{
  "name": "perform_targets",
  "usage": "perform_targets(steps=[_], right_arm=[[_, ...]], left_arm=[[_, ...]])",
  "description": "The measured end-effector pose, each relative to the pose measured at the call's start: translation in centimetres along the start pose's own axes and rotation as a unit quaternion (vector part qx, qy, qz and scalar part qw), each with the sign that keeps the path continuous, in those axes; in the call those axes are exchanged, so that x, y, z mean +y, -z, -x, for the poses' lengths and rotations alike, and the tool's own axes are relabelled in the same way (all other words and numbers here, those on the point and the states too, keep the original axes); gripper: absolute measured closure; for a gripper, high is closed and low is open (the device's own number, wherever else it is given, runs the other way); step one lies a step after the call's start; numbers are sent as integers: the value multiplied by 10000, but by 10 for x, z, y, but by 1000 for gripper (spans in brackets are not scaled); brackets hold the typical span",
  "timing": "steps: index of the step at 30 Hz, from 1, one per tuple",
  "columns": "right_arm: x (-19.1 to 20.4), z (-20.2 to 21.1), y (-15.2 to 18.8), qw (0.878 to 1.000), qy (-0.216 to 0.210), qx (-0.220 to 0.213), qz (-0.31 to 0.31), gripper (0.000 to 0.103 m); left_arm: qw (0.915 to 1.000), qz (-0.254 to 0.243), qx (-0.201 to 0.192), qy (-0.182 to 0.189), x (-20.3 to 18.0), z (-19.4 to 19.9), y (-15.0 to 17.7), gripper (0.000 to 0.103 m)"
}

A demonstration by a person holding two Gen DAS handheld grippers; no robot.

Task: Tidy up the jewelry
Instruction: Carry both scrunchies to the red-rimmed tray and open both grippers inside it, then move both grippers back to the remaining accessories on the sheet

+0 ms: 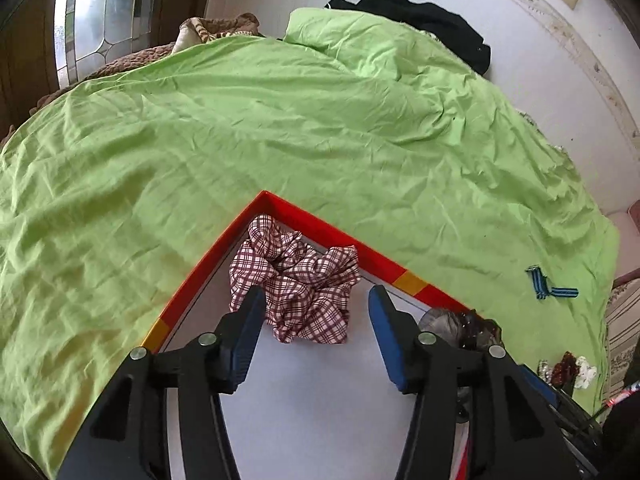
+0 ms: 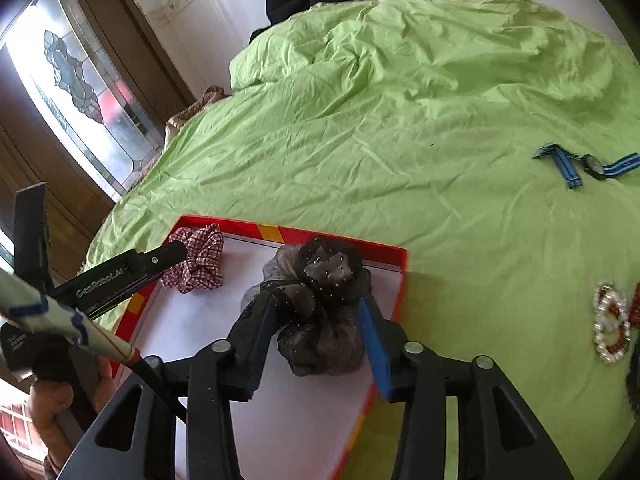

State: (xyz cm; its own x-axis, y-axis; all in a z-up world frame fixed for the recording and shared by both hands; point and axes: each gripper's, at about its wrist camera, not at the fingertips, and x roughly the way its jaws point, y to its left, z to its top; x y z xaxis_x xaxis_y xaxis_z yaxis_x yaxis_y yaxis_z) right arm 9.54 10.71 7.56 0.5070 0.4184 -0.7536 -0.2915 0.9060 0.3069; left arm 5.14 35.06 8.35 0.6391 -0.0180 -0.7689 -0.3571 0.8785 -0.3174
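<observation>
A shallow red-rimmed box (image 1: 332, 232) with a white floor lies on the green bedsheet; it also shows in the right wrist view (image 2: 340, 242). A red-and-white plaid scrunchie (image 1: 296, 276) lies in its far corner, between the tips of my open left gripper (image 1: 318, 300), which is not squeezing it. The plaid scrunchie shows again in the right wrist view (image 2: 198, 260). A black sheer scrunchie (image 2: 320, 300) rests on the box floor between the jaws of my right gripper (image 2: 318, 312), which stand wide at its sides. It shows partly in the left wrist view (image 1: 460, 326).
A blue striped watch (image 2: 584, 164) lies on the sheet to the right, also in the left wrist view (image 1: 548, 286). A red-and-pearl bracelet piece (image 2: 610, 322) lies right of the box. Black clothing (image 1: 420, 12) sits at the far edge. A window (image 2: 72, 76) is at left.
</observation>
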Motion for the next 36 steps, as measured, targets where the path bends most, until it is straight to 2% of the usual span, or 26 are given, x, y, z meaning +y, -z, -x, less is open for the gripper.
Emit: perform_targets(steps=[3, 7, 12, 16, 19, 23, 26, 29, 34, 36], right_arm=[[-11, 27, 7, 9999, 64, -128, -74, 54], [-46, 73, 29, 9988, 319, -266, -275, 54], [-115, 144, 82, 9913, 1033, -400, -709, 54], [-176, 211, 138, 9764, 1684, -463, -1272, 54], [-205, 255, 167, 9660, 1982, -649, -1528, 54], [-239, 298, 189, 9542, 2087, -976, -1910, 54], [-252, 307, 194, 9510, 1913, -1155, -2138, 54], [-257, 300, 190, 9529, 1730, -1206, -2180, 54], [-282, 272, 170, 9497, 1468, -1341, -2421, 53], [-302, 258, 157, 9461, 1381, -1373, -2588, 47]], left_arm=[[10000, 30, -91, -14, -1, 8, 0, 50], [9998, -27, -215, 0, -5, 23, 5, 50], [9985, -426, -321, 140, -30, 45, 27, 50], [9952, -825, -336, 396, -62, 71, 60, 50], [9914, -1075, -376, 641, -90, 98, 93, 50], [9811, -1701, 102, 919, -132, 114, 145, 46], [9715, -2156, 358, 918, -165, 122, 173, 46], [9582, -2521, 616, 1206, -209, 123, 191, 45], [9418, -2742, 1099, 1606, -276, 81, 202, 44], [9370, -2819, 1173, 1695, -296, 67, 208, 44]])
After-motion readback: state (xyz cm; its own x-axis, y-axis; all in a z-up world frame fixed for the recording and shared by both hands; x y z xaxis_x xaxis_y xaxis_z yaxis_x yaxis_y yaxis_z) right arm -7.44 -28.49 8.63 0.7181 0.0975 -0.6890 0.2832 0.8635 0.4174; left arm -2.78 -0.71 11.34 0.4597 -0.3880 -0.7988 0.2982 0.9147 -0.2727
